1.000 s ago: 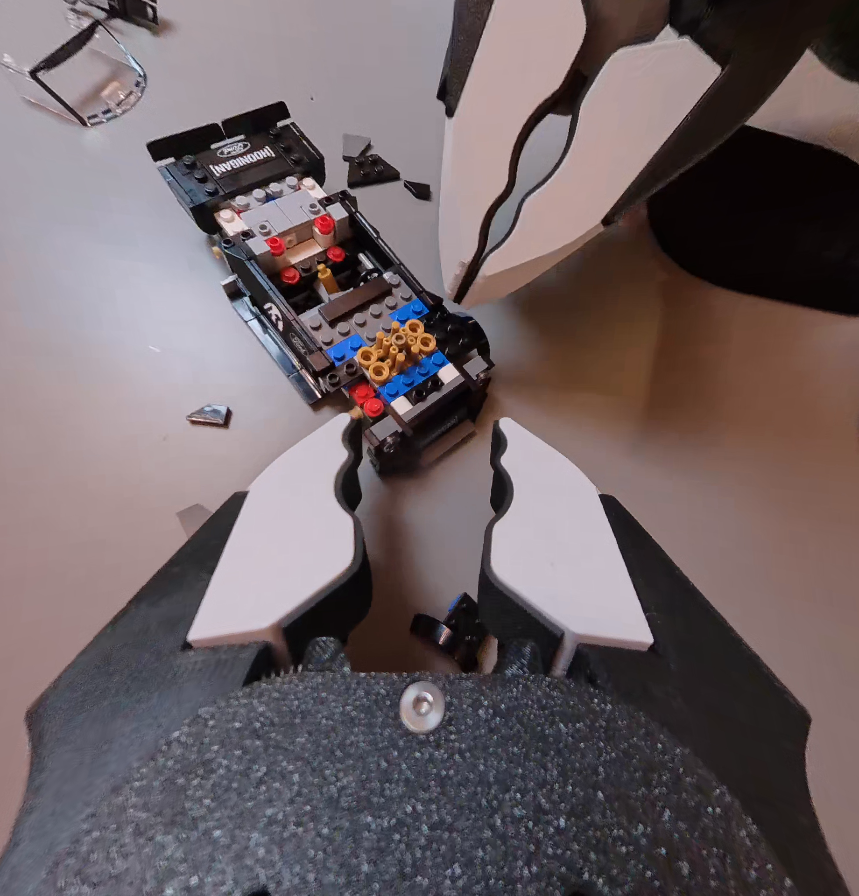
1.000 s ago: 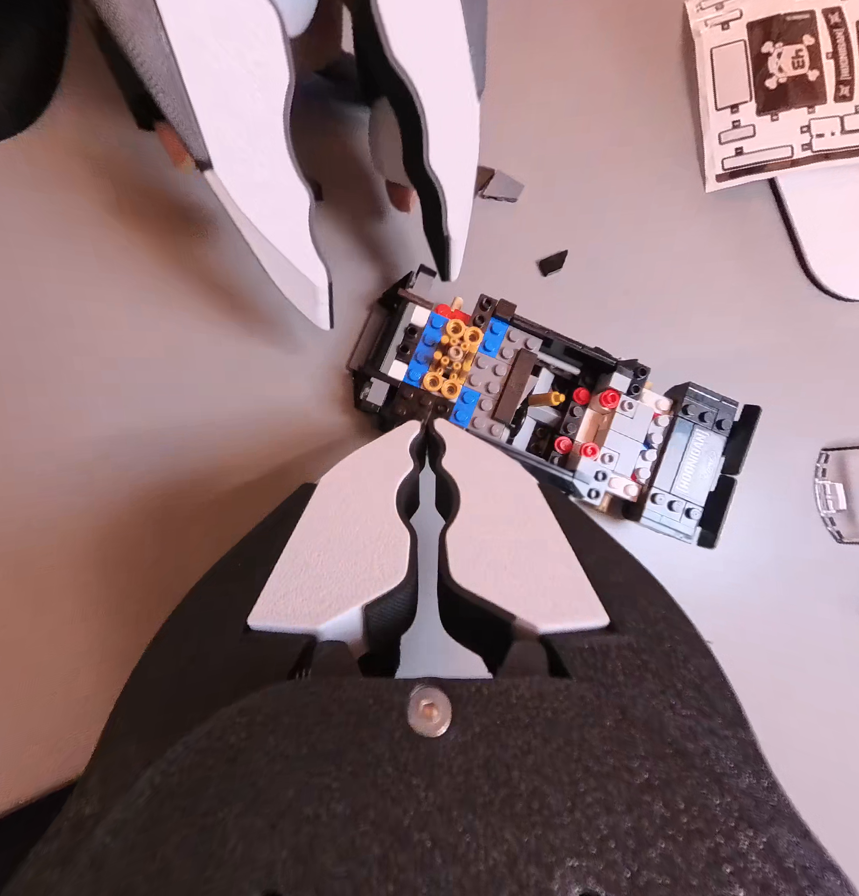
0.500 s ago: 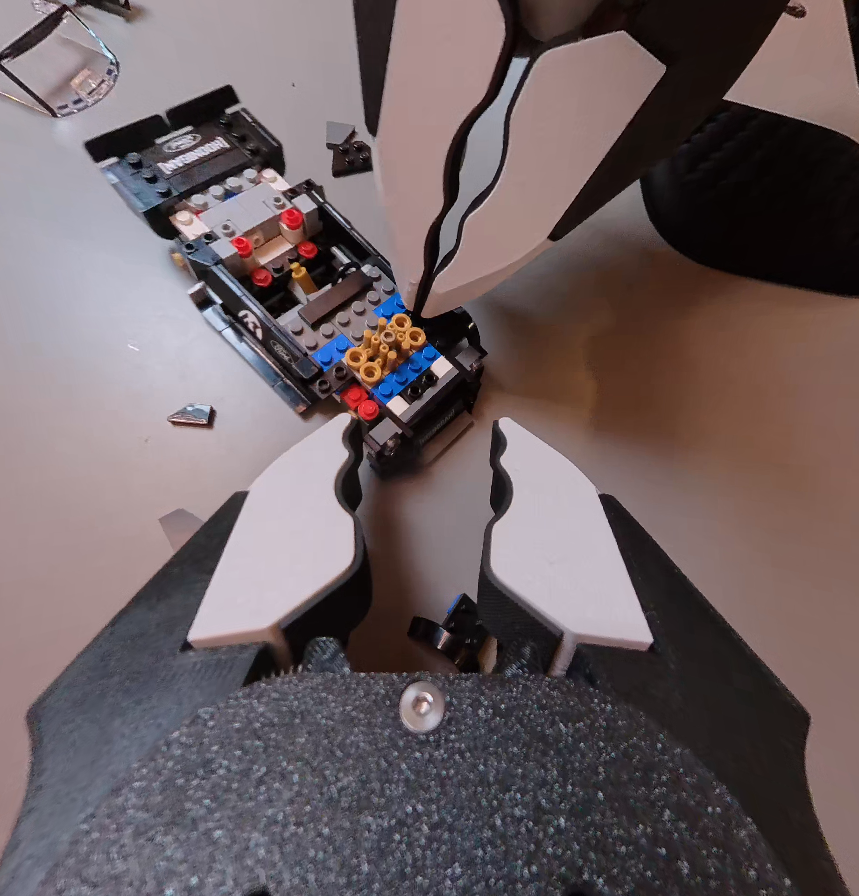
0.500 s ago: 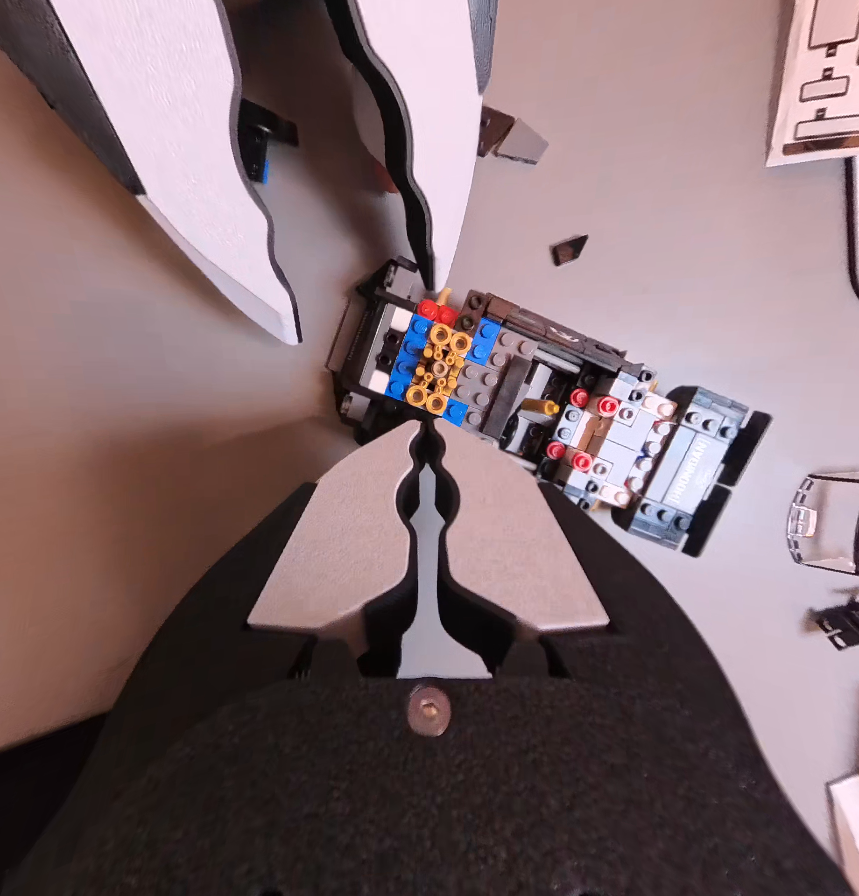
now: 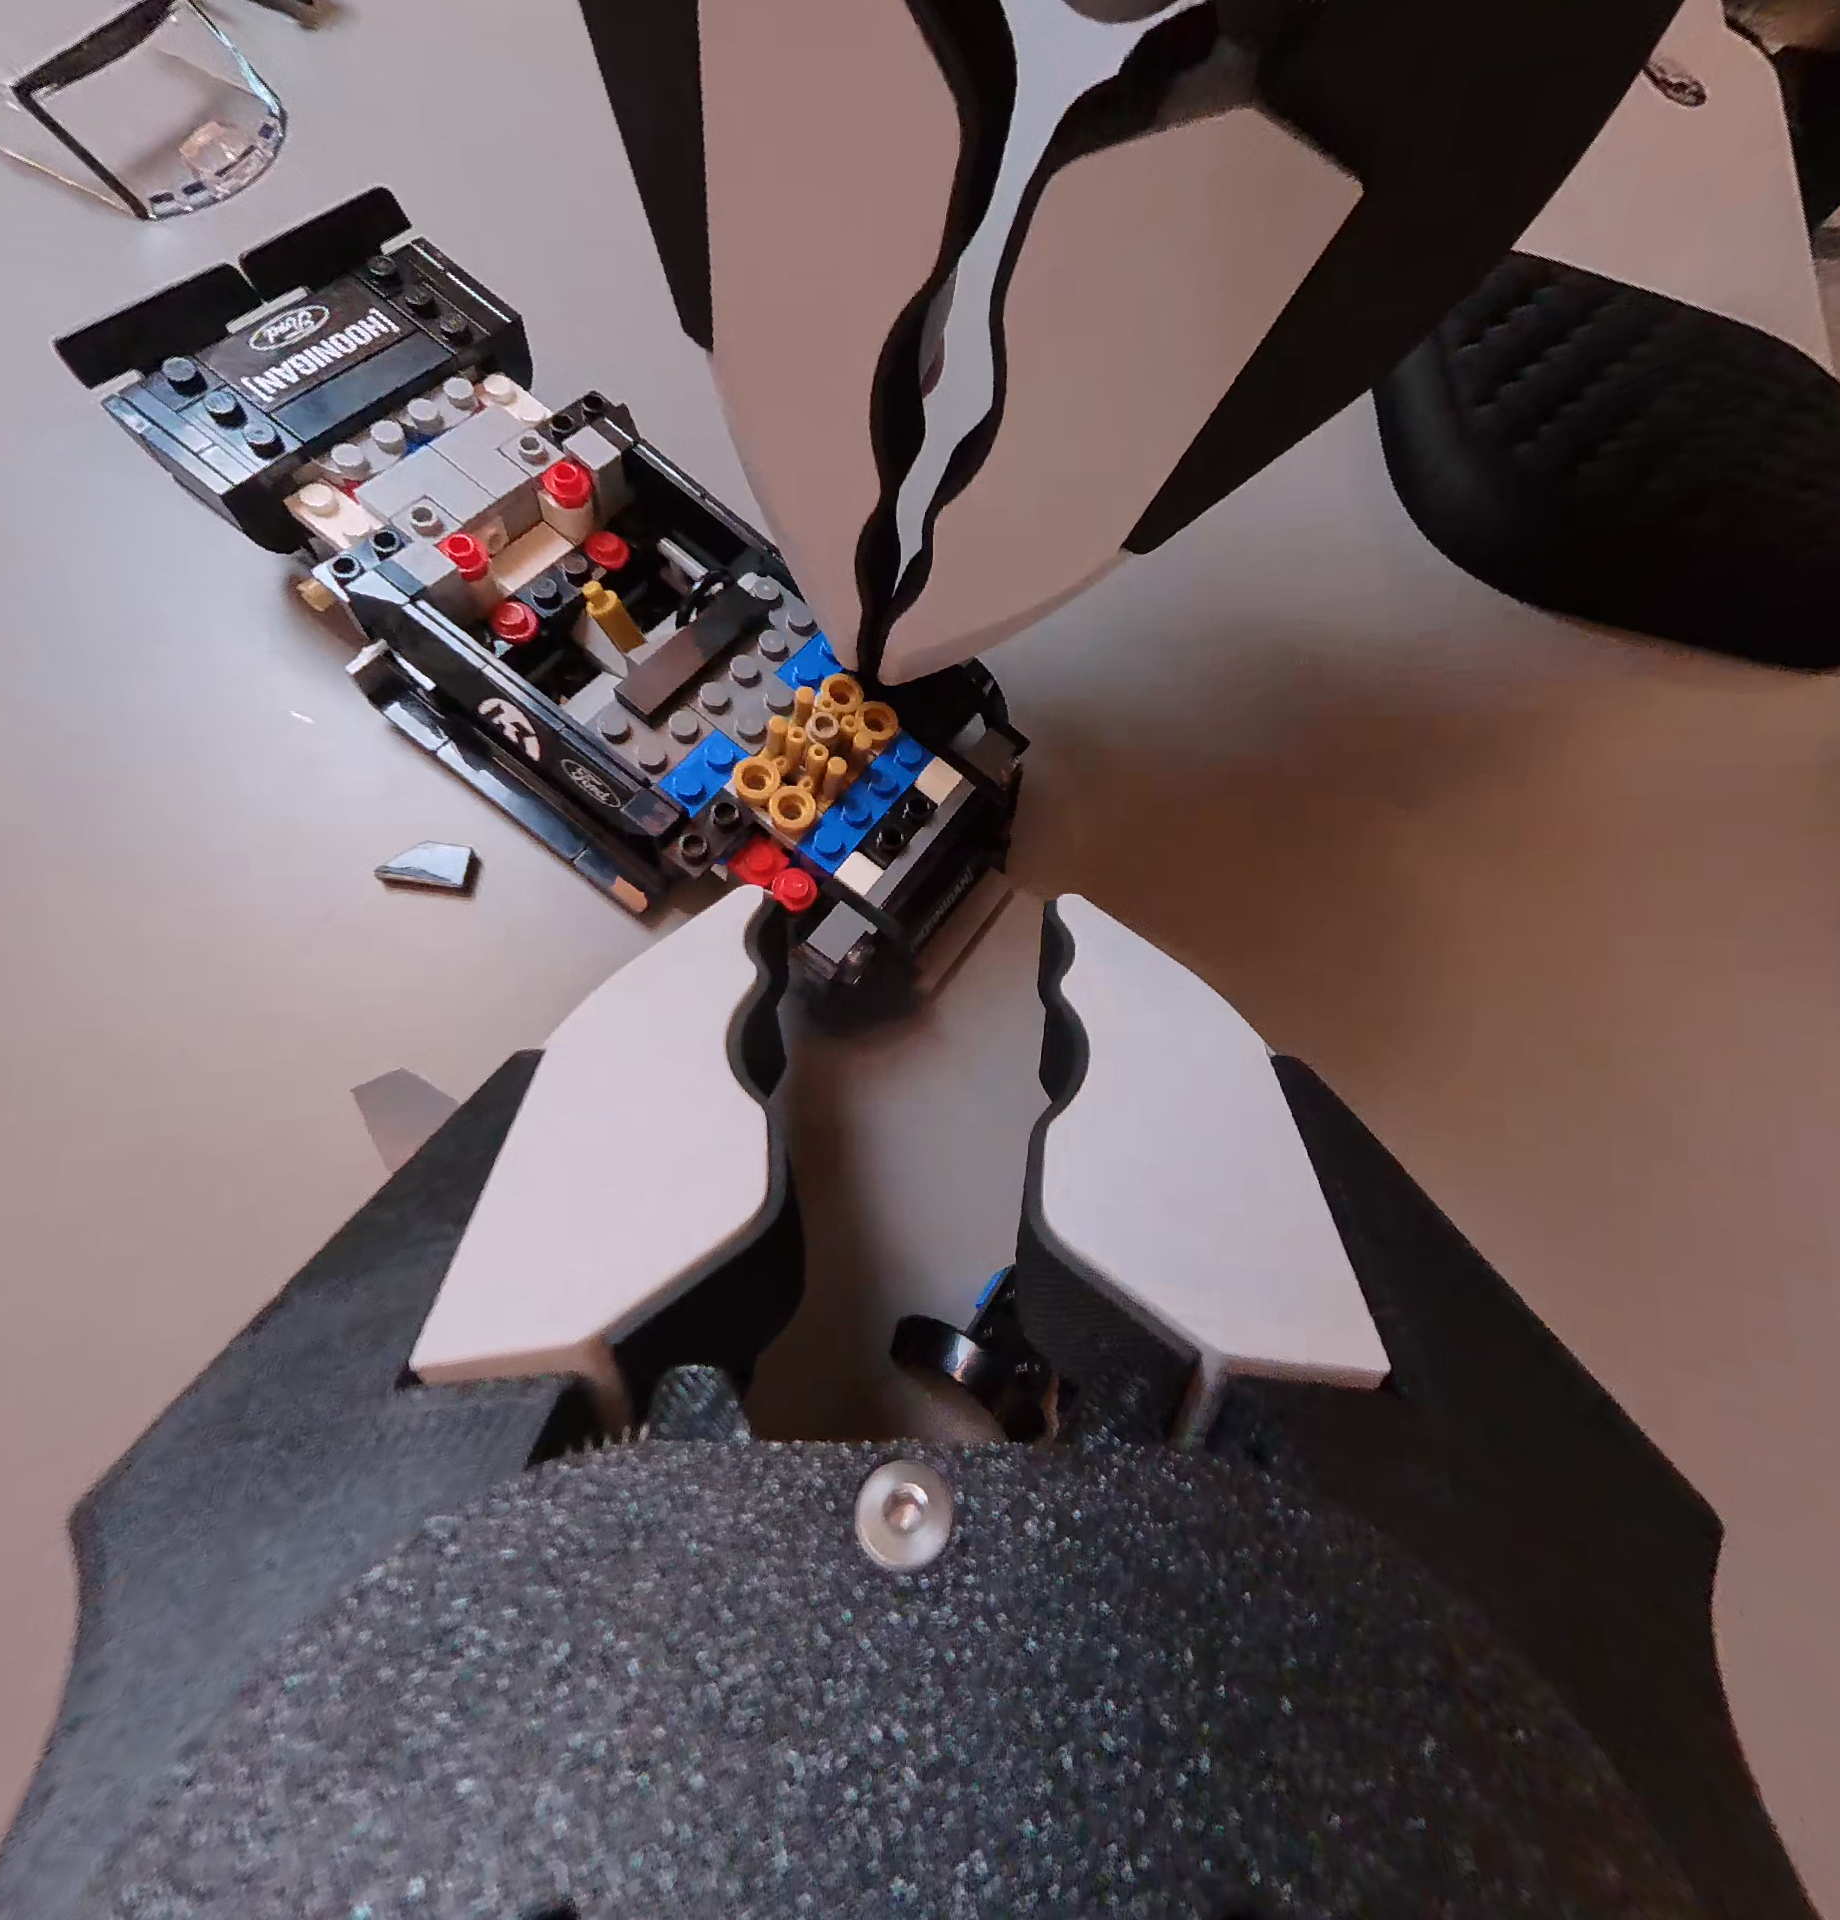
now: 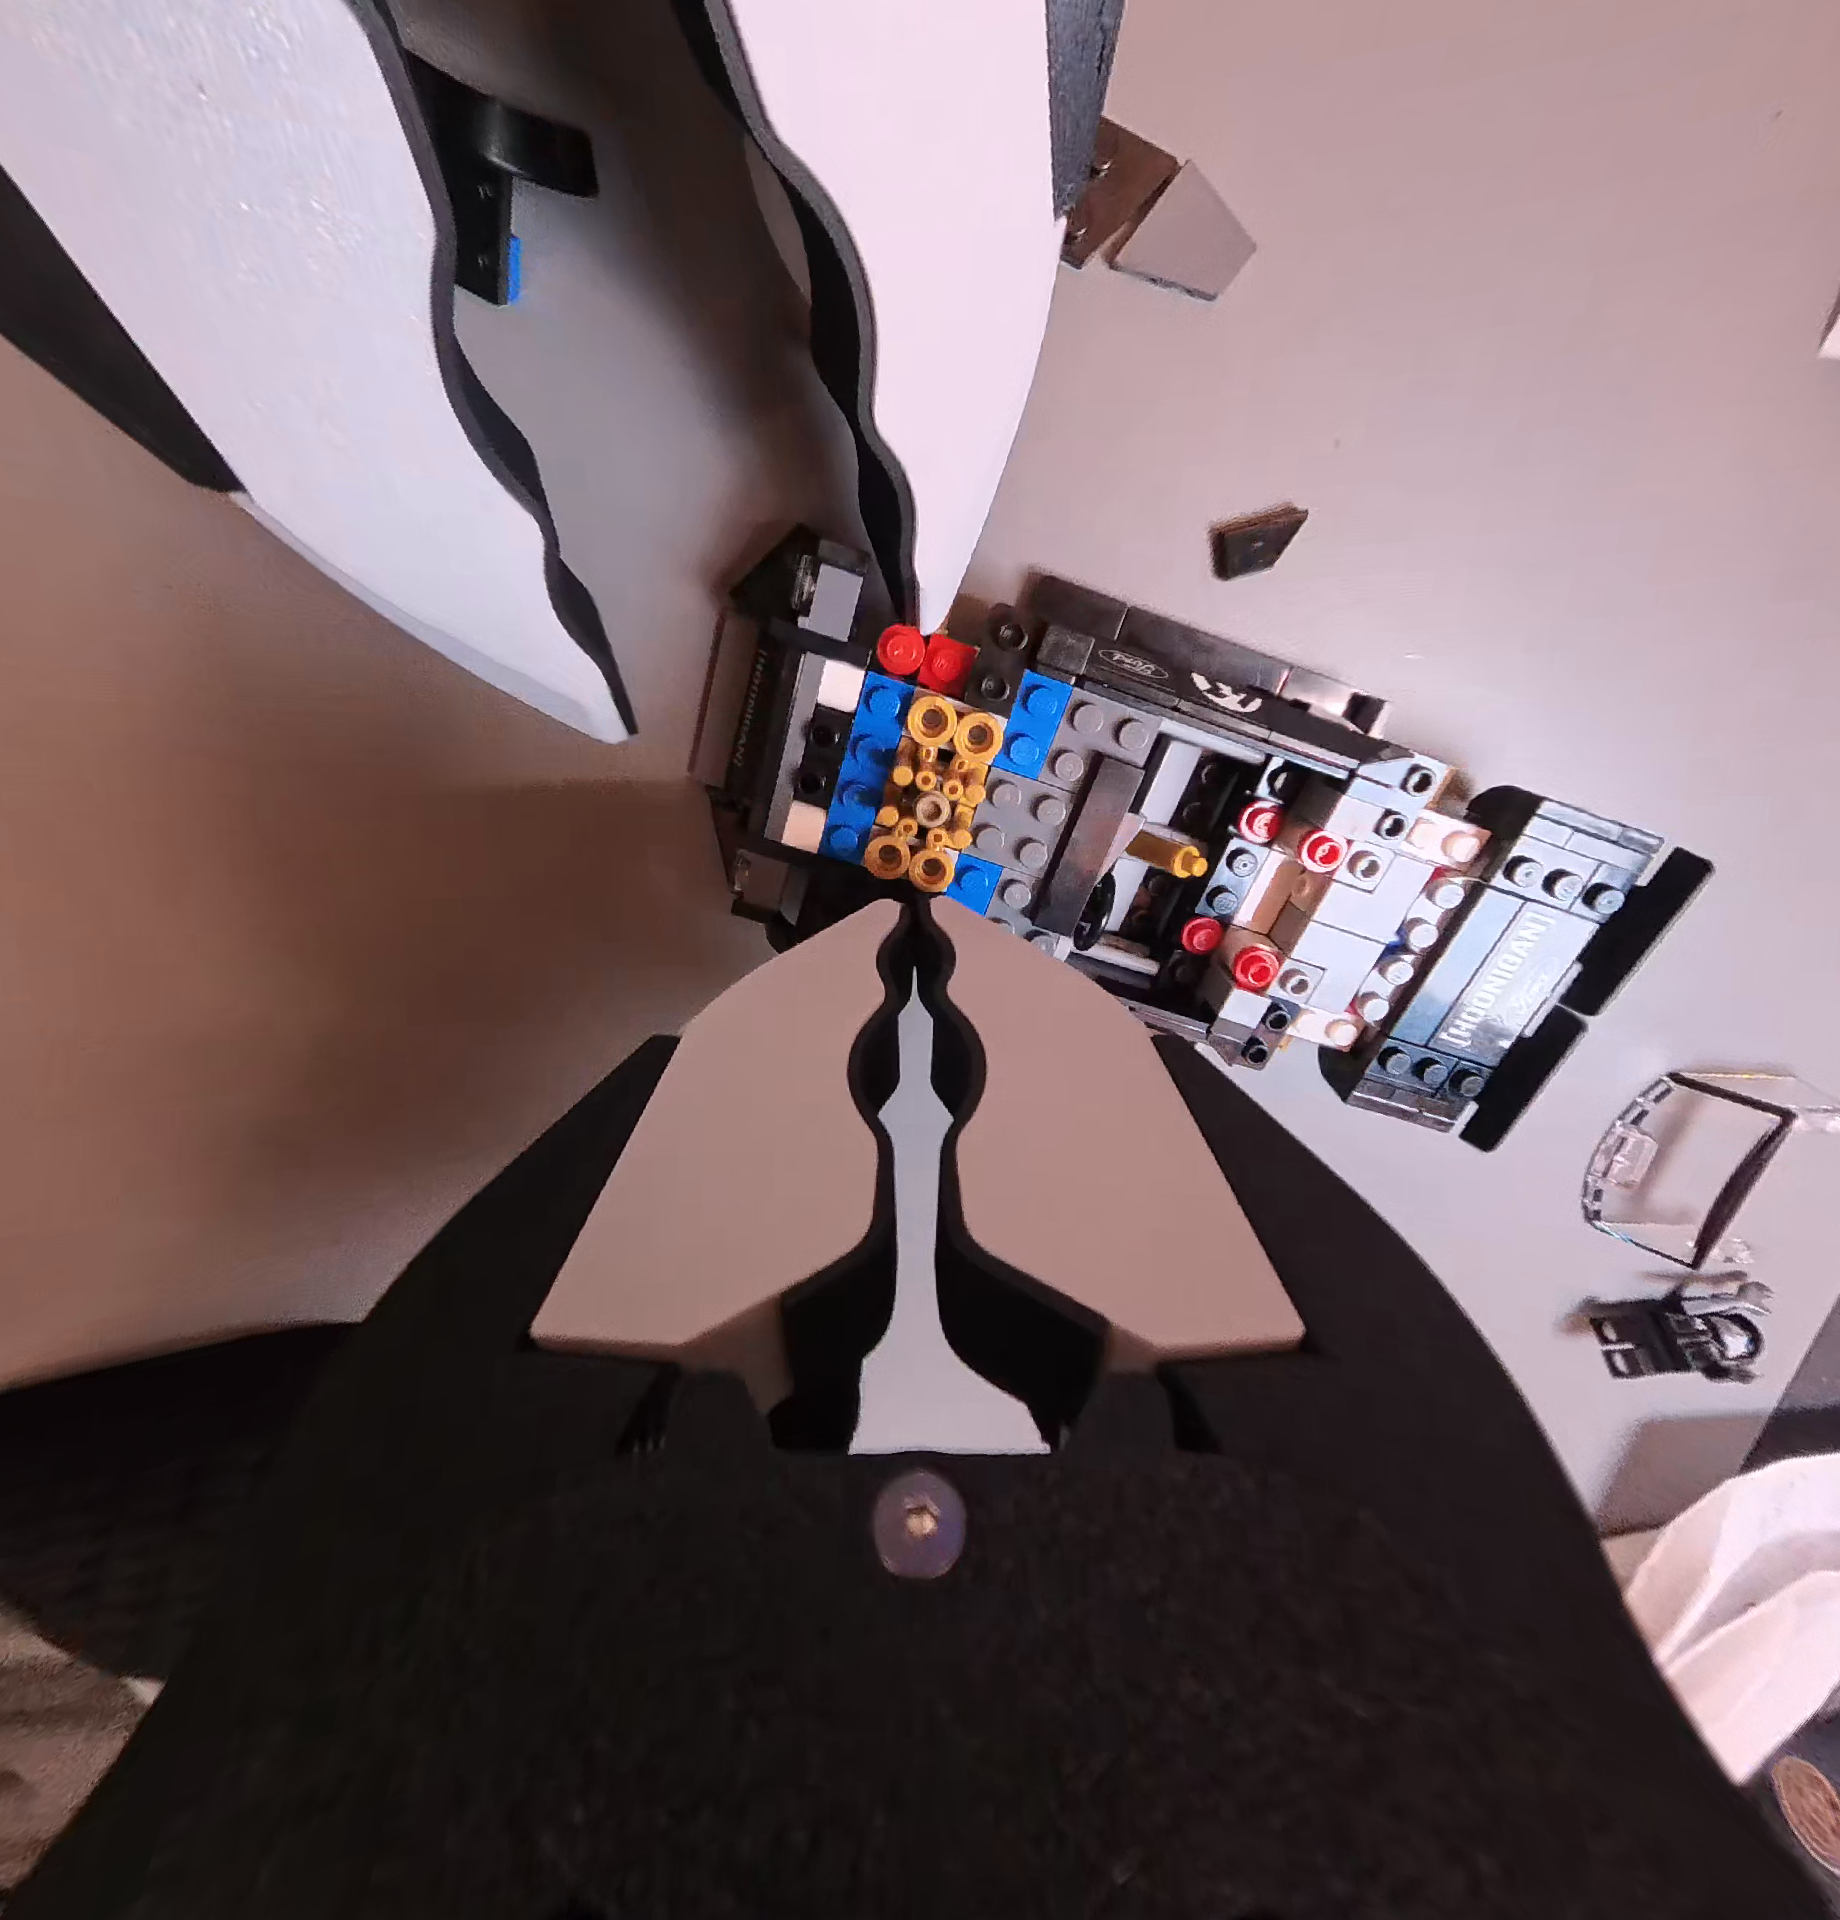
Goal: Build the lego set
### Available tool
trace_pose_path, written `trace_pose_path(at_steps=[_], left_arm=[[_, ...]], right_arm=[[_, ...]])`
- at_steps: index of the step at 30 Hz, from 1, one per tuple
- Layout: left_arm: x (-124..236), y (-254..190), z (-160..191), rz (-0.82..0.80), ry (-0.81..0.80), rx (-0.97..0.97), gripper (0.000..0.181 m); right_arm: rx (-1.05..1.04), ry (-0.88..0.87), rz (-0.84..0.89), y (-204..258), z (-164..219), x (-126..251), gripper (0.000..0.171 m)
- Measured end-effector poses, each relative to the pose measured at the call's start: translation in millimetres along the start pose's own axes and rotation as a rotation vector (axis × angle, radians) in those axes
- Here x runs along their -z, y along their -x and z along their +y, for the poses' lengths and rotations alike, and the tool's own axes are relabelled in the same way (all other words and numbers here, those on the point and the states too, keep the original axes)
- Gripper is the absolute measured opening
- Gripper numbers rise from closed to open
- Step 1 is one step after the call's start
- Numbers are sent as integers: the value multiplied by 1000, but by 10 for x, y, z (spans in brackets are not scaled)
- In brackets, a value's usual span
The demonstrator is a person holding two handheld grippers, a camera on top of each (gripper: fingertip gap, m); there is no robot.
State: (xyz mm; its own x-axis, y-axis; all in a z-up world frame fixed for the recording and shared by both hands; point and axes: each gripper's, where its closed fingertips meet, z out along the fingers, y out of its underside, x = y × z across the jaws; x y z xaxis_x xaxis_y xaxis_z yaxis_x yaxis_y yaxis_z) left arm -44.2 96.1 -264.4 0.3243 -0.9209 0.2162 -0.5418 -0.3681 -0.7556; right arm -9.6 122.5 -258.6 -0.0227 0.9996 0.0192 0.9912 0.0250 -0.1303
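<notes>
A partly built black lego car (image 5: 625, 727) lies on the grey table, with blue plates, red studs and a gold engine block (image 5: 817, 758) near its front. My left gripper (image 5: 900, 925) is open, and the car's front end sits just between its fingertips. My right gripper (image 5: 874, 665) comes down from above, shut, with its tips touching the car beside the gold engine. In the right wrist view the right gripper (image 6: 911, 914) is shut at the edge of the car (image 6: 1051, 800), next to the engine (image 6: 931, 800). The open left gripper (image 6: 770, 675) is opposite it.
A clear windscreen piece (image 5: 137, 125) lies behind the car, also seen in the right wrist view (image 6: 1705, 1174). Small dark loose pieces (image 5: 428, 864) (image 6: 1259, 540) lie beside the car. A small black-and-blue part (image 5: 968, 1351) sits under the left gripper. A black pad (image 5: 1643, 468) lies at right. My right fingertips sit around 5 cm from my left ones.
My right gripper has come down and in, from above the table to the car's engine end, still shut. The left gripper has stayed open and edged closer around the car's front.
</notes>
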Motion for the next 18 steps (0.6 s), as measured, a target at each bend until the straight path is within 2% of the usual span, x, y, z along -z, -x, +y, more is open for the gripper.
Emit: trace_pose_path(at_steps=[6,10,12,15,18], left_arm=[[18,29,2,2,-11,16,46],[30,36,5,4,-13,18,46],[43,24,-14,14,-26,26,46],[65,24,-21,10,-29,20,47],[109,38,-37,3,-35,17,47]], right_arm=[[-1,19,-6,-19,-29,-9,0],[-23,-33,10,-28,-41,-8,0],[-69,-131,0,-30,-55,45,0],[-176,-376,2,-73,-100,327,0],[-283,-573,25,-71,34,478,0]])
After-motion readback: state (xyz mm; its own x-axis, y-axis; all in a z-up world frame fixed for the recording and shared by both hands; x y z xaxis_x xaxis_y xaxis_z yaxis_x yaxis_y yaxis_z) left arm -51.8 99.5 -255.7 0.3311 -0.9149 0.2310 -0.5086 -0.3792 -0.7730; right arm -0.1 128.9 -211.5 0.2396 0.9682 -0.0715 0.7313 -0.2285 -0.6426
